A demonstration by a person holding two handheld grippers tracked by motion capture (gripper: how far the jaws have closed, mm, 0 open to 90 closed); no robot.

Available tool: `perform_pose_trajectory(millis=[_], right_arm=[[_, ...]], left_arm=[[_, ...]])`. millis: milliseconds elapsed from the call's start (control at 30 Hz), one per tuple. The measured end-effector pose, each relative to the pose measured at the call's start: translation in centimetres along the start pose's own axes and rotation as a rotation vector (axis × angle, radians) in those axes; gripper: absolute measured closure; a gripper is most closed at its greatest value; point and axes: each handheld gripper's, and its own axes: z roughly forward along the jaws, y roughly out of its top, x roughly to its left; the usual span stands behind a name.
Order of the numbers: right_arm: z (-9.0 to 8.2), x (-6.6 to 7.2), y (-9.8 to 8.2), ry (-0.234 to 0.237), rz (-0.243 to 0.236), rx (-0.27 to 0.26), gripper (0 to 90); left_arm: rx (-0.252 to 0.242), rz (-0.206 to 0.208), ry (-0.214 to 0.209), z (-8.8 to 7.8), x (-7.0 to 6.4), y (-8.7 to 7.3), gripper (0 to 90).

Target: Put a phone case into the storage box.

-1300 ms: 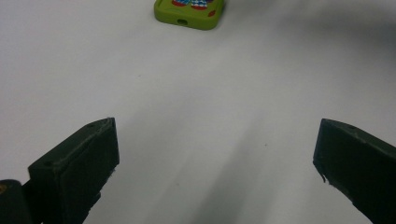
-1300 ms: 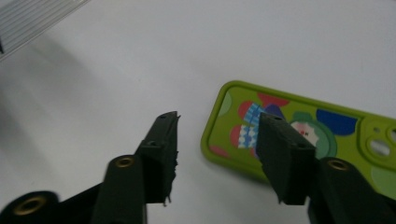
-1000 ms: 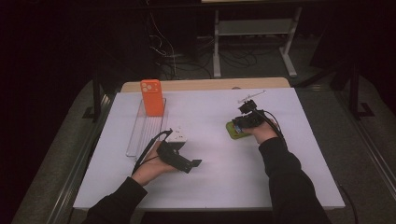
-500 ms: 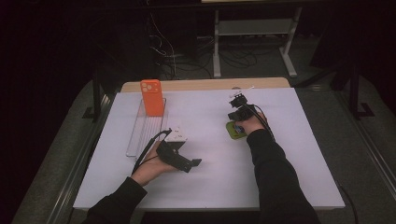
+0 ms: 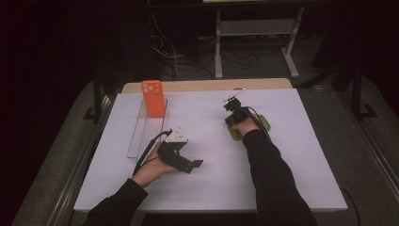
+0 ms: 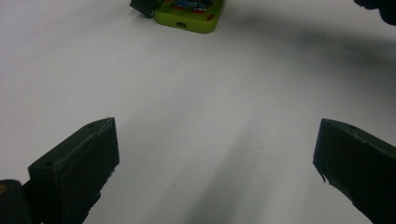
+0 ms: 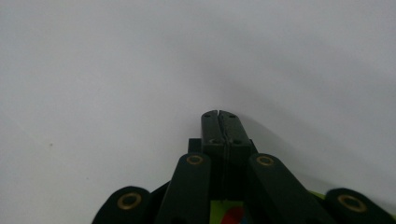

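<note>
Jaws pressed flat together on the right gripper (image 5: 234, 109), with nothing between them; they have just been closing. In the high view it sits on top of one green phone case (image 5: 261, 124), right of the desk's (image 5: 291, 179) middle. The left gripper (image 5: 181, 157) lies low near the front edge, jaws spread apart. One orange phone (image 5: 153, 97) stands upright at the far end of one clear tray (image 5: 141, 136) on the left. Bare white surface lies between the hands.

The left gripper view shows its jaws wide over empty desk, the green case (image 6: 189, 13) well ahead.

The right gripper view shows the closed jaws' seam and a printed patch of the case (image 7: 229, 215) beneath them.
</note>
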Motion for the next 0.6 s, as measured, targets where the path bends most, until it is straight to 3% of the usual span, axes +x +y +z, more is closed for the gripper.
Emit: perform_pose_trajectory(millis=[233,600], right_arm=[[-0.7,0.2,-0.9,0.011,-0.01,0.019,87.8],[-2.5,0.6,-3.9,0.014,-0.053,0.009,87.8]], left_arm=[[-0.002,-0.001,-0.004,0.0,0.1,0.0,0.0],[0.008,0.003,-0.004,0.1,0.0,0.0,0.0]])
